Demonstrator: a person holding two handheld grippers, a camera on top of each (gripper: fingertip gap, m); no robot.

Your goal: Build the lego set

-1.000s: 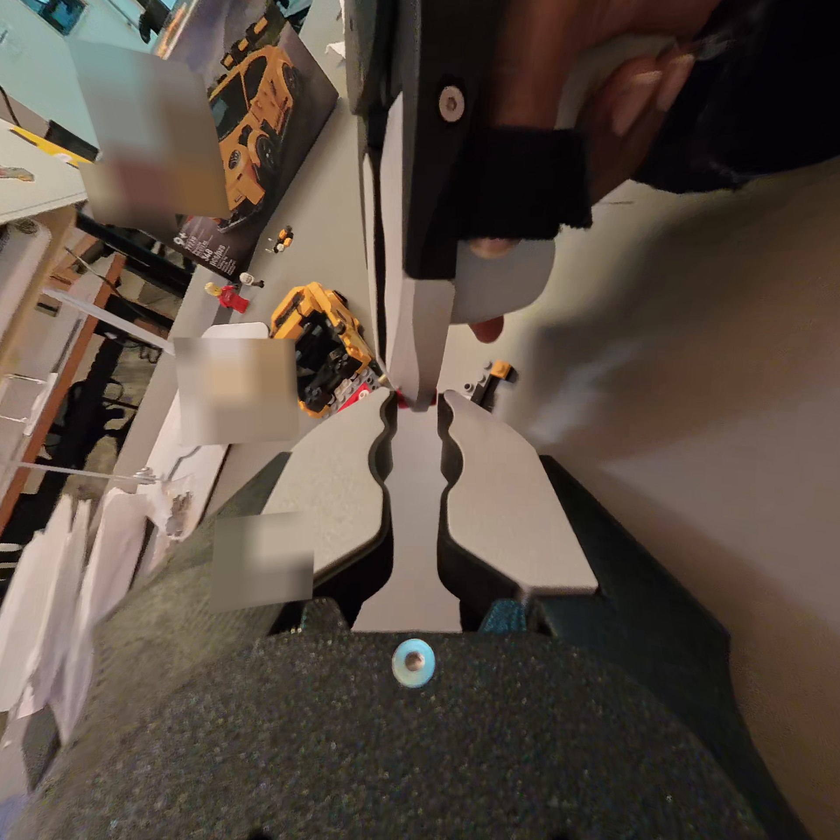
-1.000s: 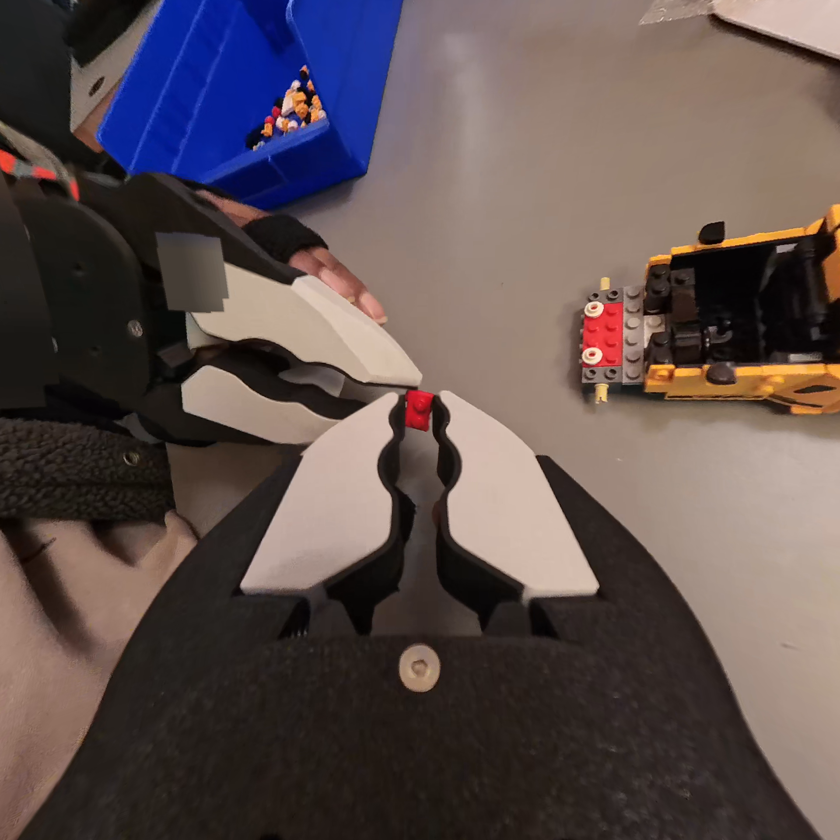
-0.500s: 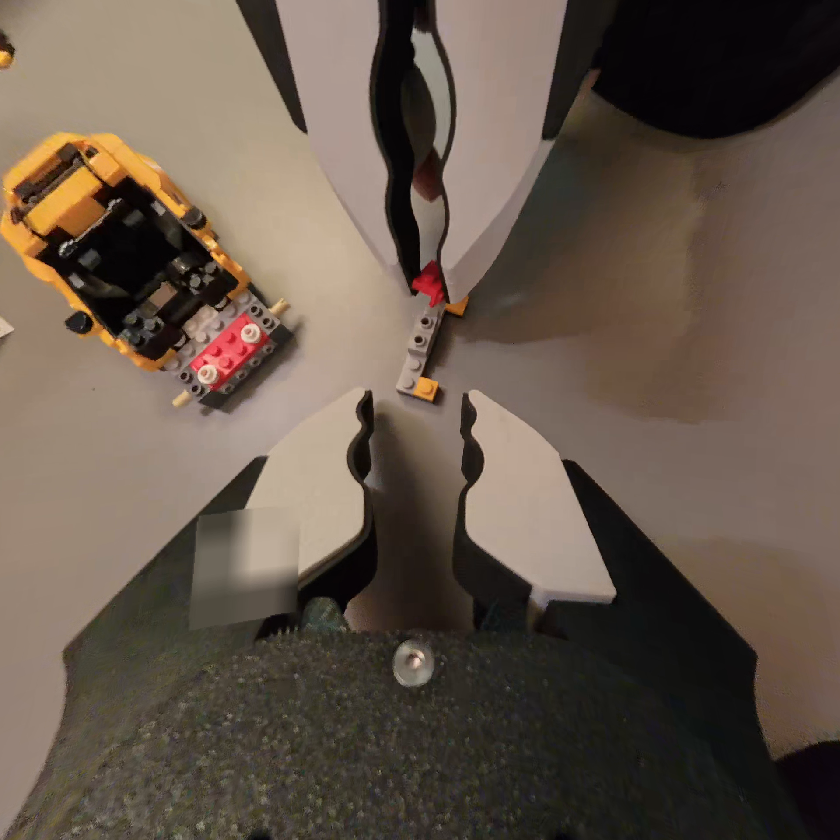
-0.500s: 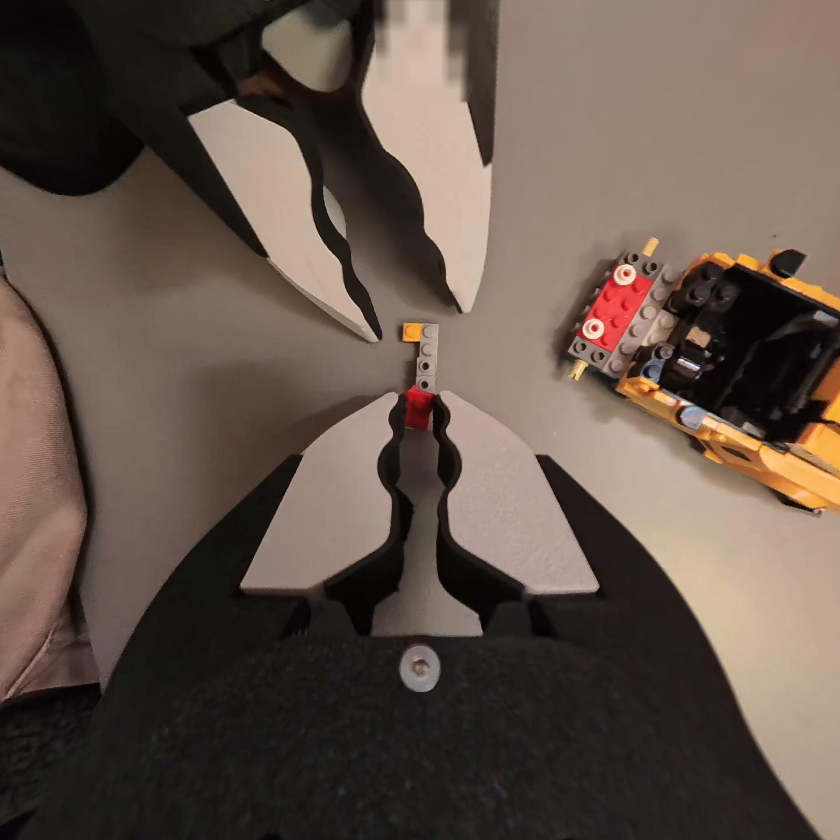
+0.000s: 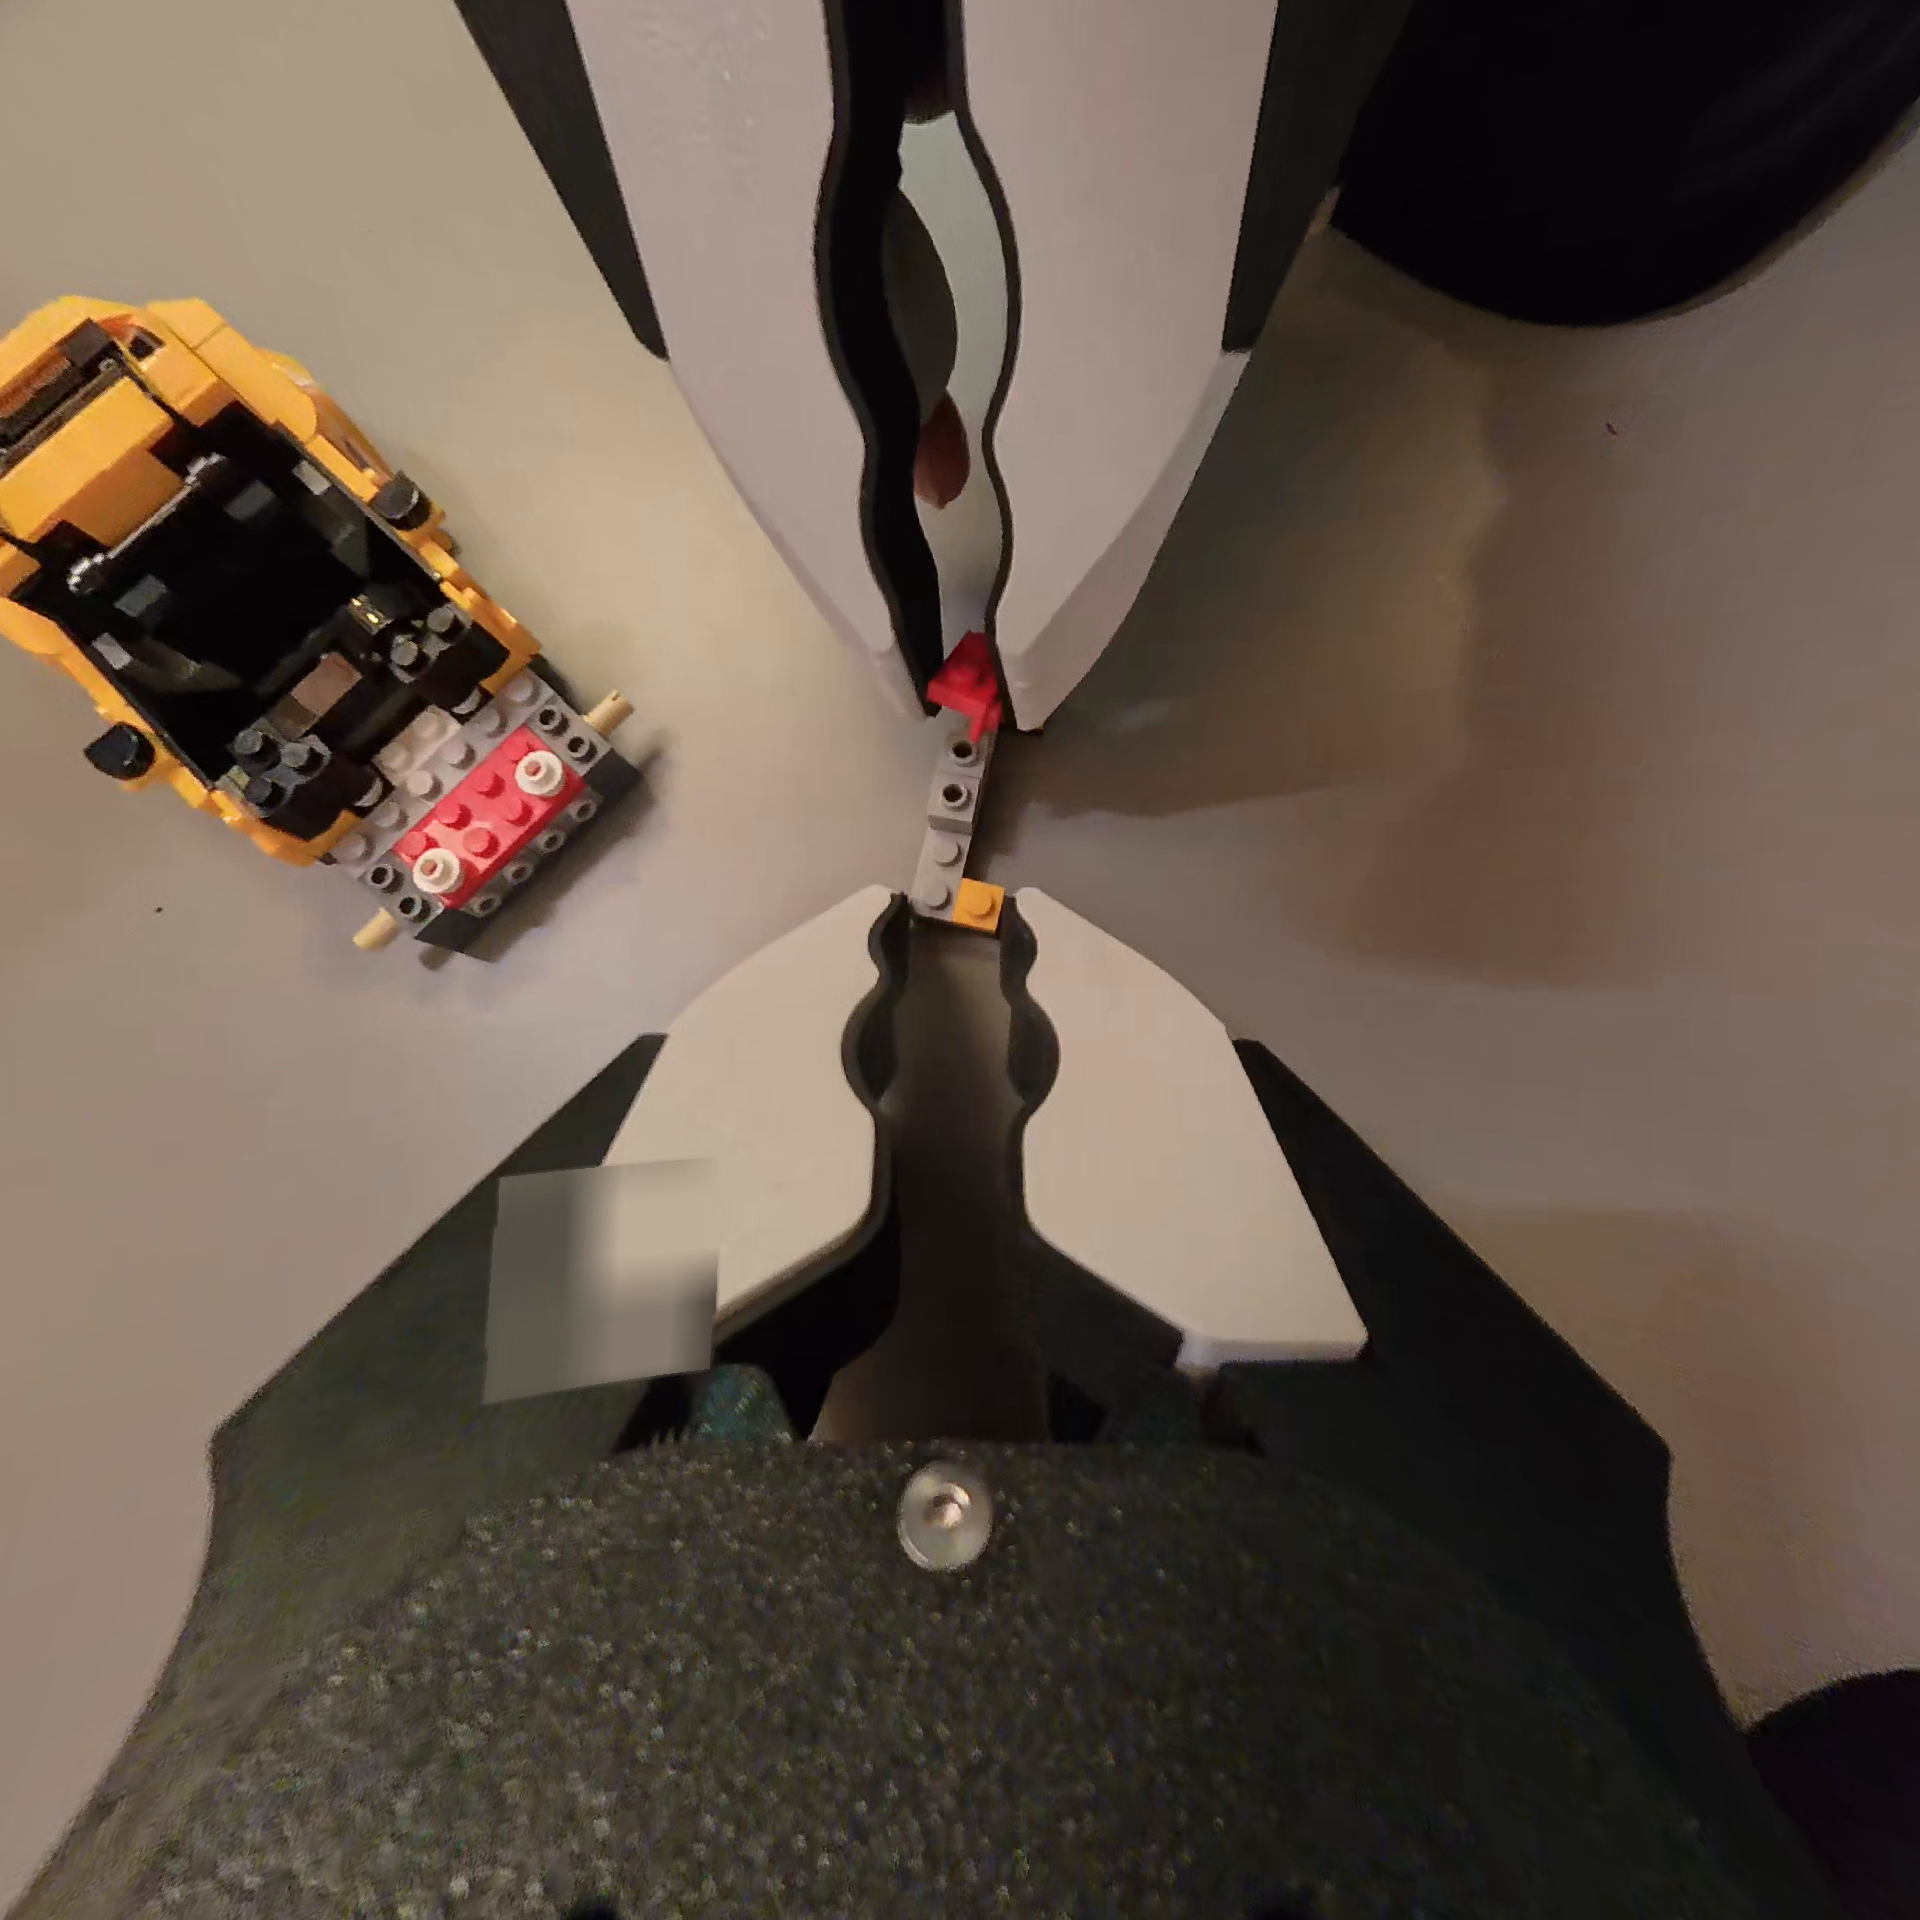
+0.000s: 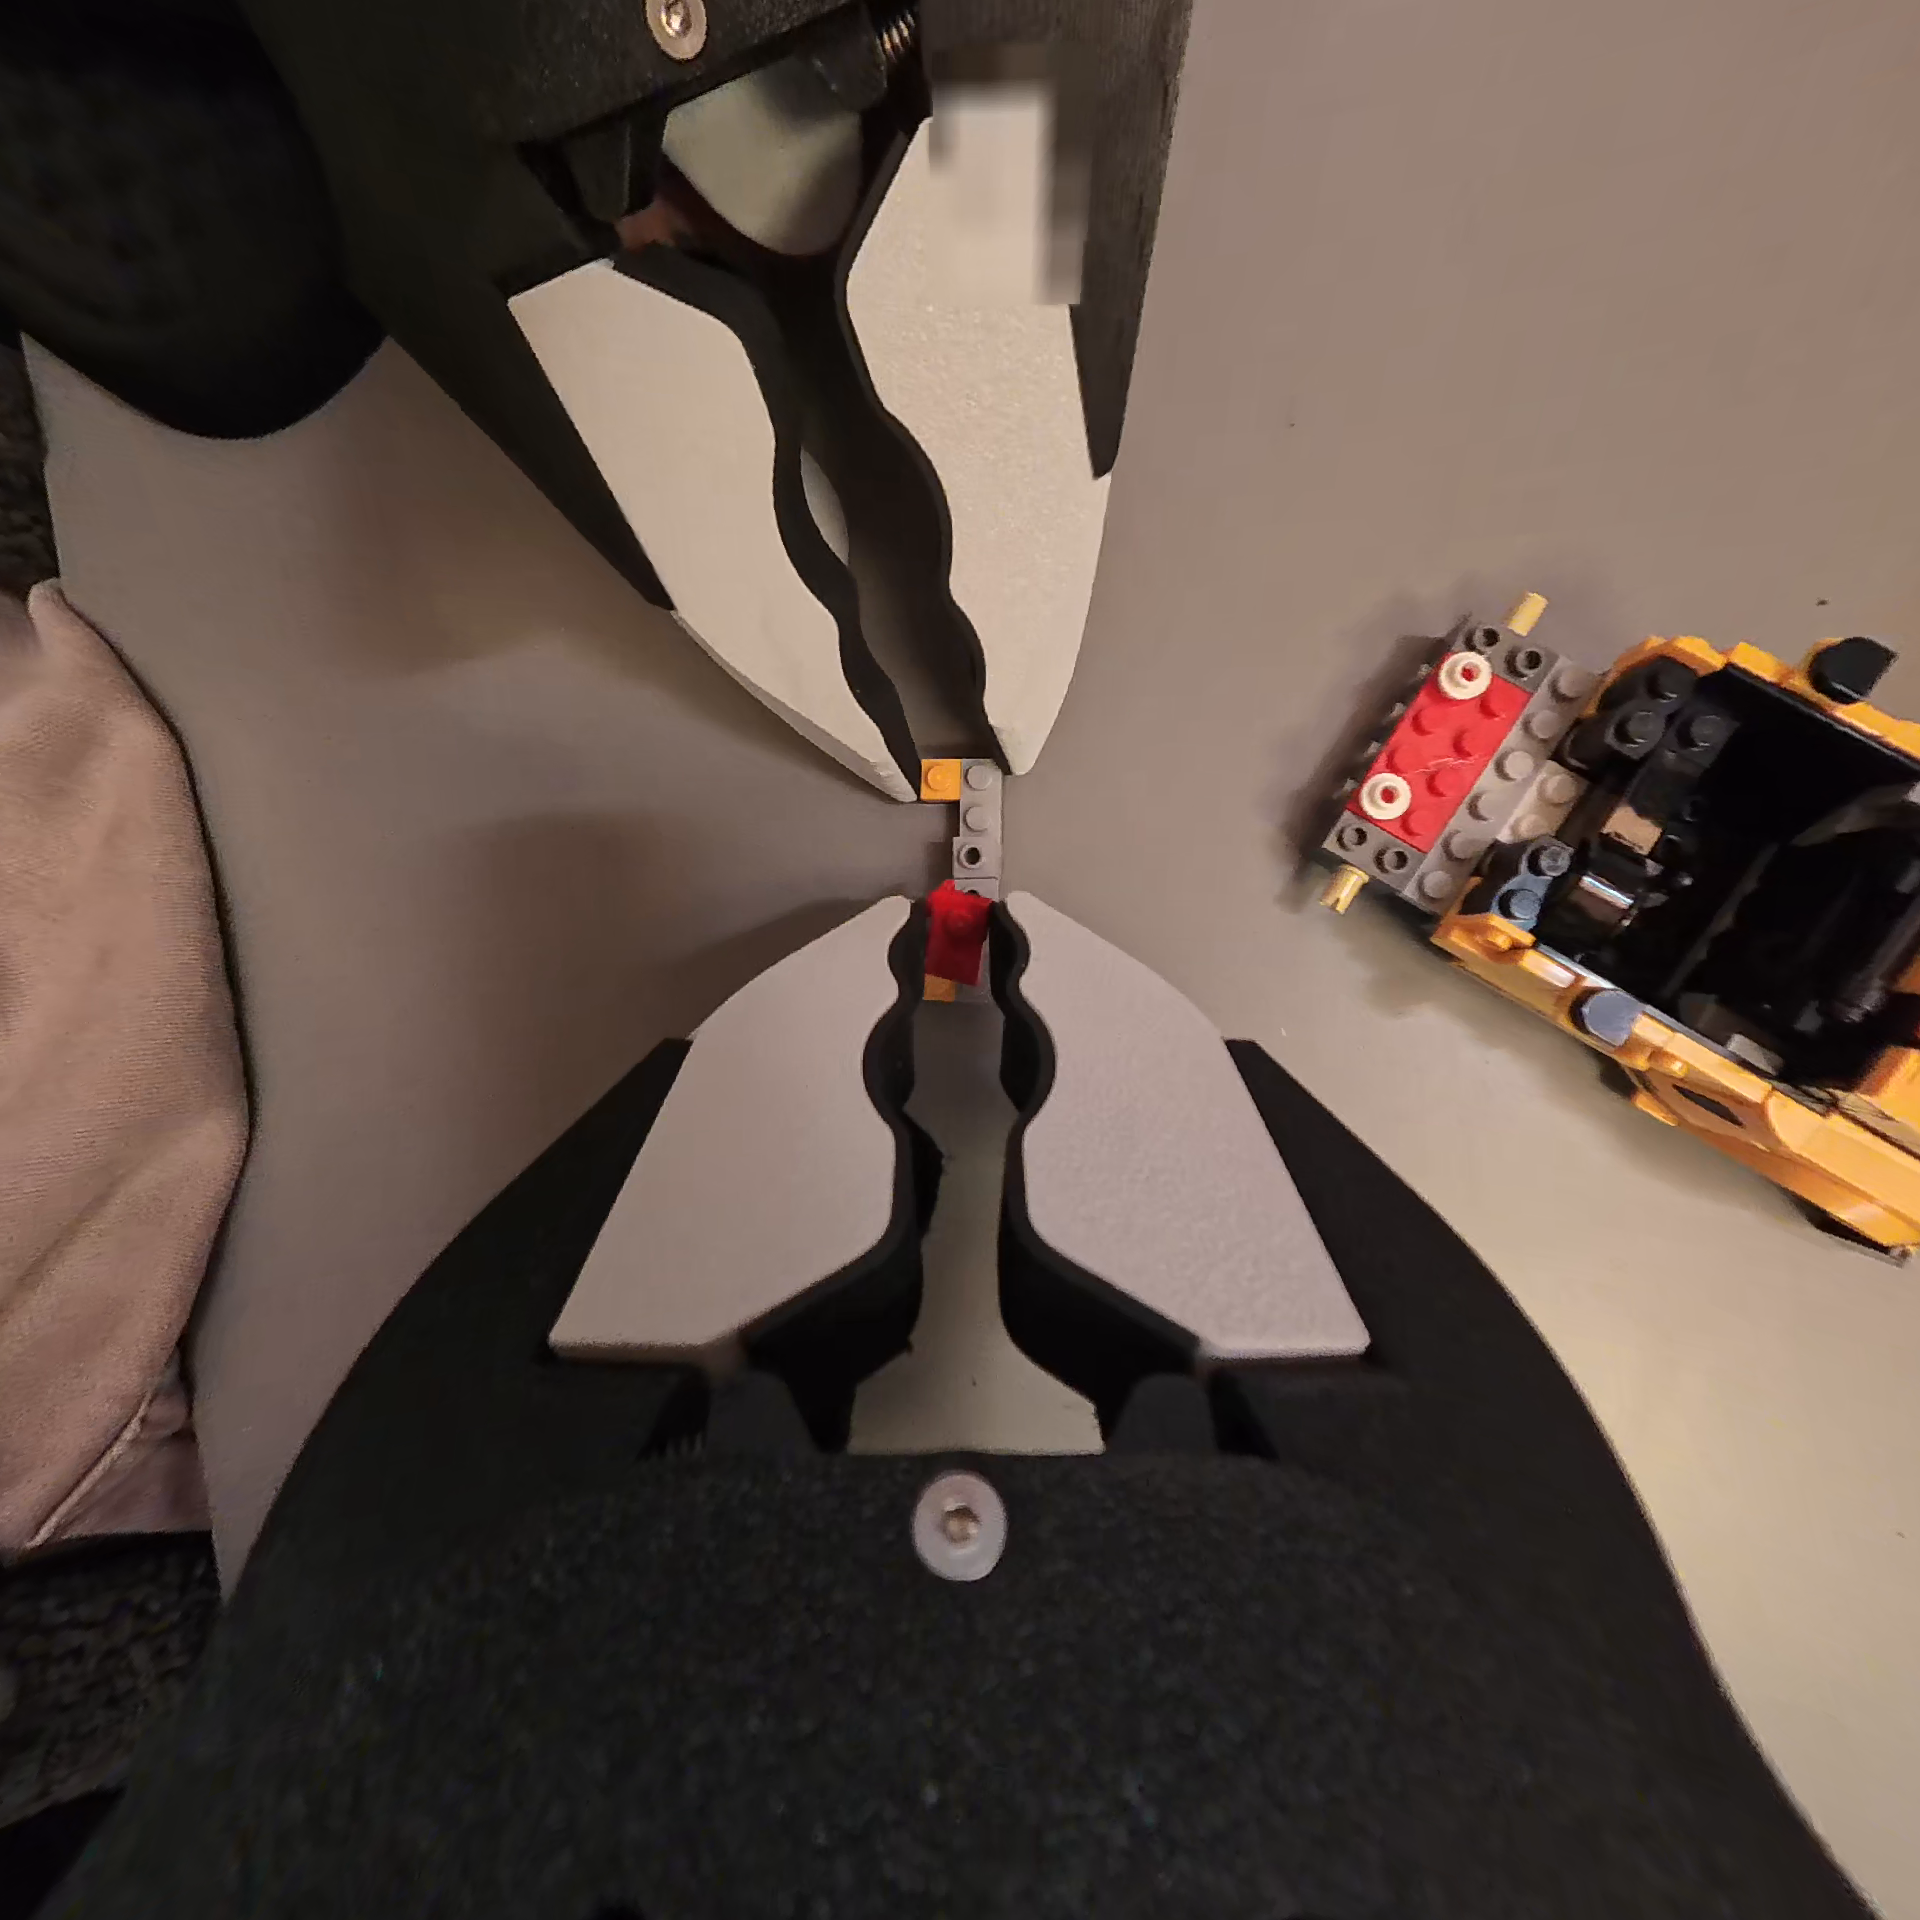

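A short grey Lego strip [image 5: 951,800] with an orange tile [image 5: 979,902] at its end lies on the grey table; it also shows in the right wrist view [image 6: 977,821]. My left gripper [image 5: 958,906] has its fingertips closed against the sides of that orange-tiled end, as the right wrist view [image 6: 956,774] also shows. My right gripper [image 6: 958,904] is shut on a small red piece [image 6: 954,935] and holds it over the strip's opposite end; it faces me in the left wrist view [image 5: 971,712]. The half-built yellow car [image 5: 260,644] [image 6: 1662,883] lies off to the side.
The car's rear, with its red plate [image 6: 1439,748], points toward the grippers. A beige cloth [image 6: 104,1039] lies at the left edge of the right wrist view. A dark sleeve [image 5: 1610,156] fills the top right of the left wrist view. My two grippers' fingertips are within a few centimetres of each other.
My left gripper has moved forward to the strip's orange end and narrowed around it. My right gripper, still holding the red piece, has come closer over the strip's other end.
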